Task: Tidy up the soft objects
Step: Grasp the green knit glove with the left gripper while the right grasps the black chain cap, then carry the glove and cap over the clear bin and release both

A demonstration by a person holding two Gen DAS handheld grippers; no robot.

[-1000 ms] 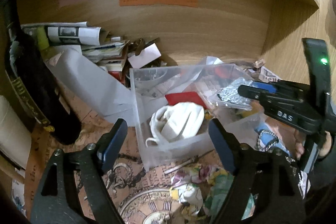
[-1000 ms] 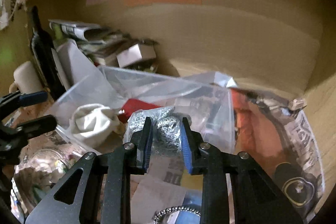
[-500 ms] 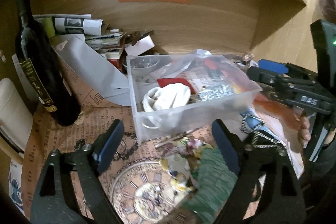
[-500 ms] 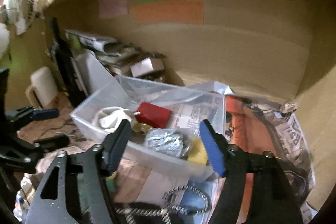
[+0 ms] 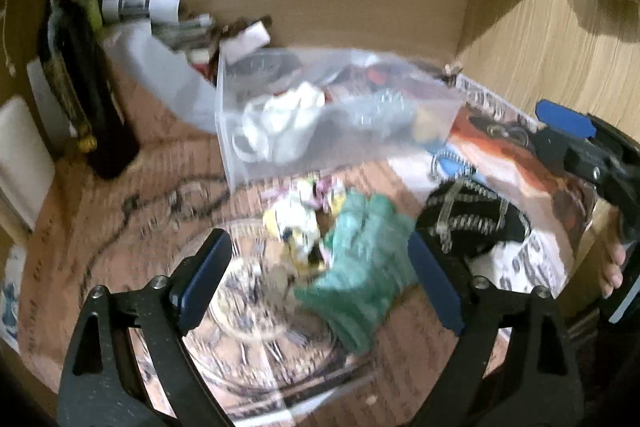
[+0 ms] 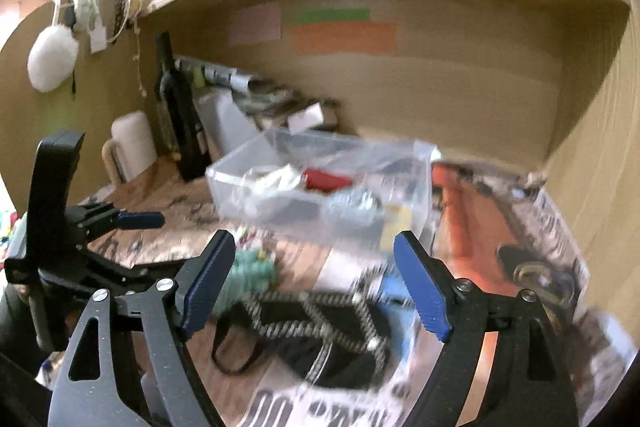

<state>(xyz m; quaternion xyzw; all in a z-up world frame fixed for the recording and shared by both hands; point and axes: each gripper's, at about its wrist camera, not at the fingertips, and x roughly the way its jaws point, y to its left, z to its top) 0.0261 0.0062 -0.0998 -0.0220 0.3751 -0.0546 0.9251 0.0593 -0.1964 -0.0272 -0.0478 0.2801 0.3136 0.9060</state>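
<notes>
A clear plastic bin [image 5: 240,163] stands on the desk and holds a white cloth [image 5: 280,125], a silver sparkly piece [image 5: 380,111] and a red item [image 6: 326,181]. In front of it lie a green cloth [image 5: 360,267], a floral cloth [image 5: 300,219] and a black item with a striped cord [image 5: 468,215]. My left gripper [image 5: 320,283] is open and empty above the green and floral cloths. My right gripper [image 6: 316,287] is open and empty above the black corded item [image 6: 320,323], short of the bin [image 6: 256,207].
A dark wine bottle [image 5: 80,75] stands at the left beside a white mug [image 6: 134,143]. Rolled papers and boxes [image 5: 160,11] are piled against the back wall. Newspaper [image 6: 560,247] covers the desk at the right. A shelf overhangs the nook.
My right gripper let go of the silver piece into the bin, opened wide and drew back. My left gripper also drew back, so the cloths in front of the bin now lie between its fingers.
</notes>
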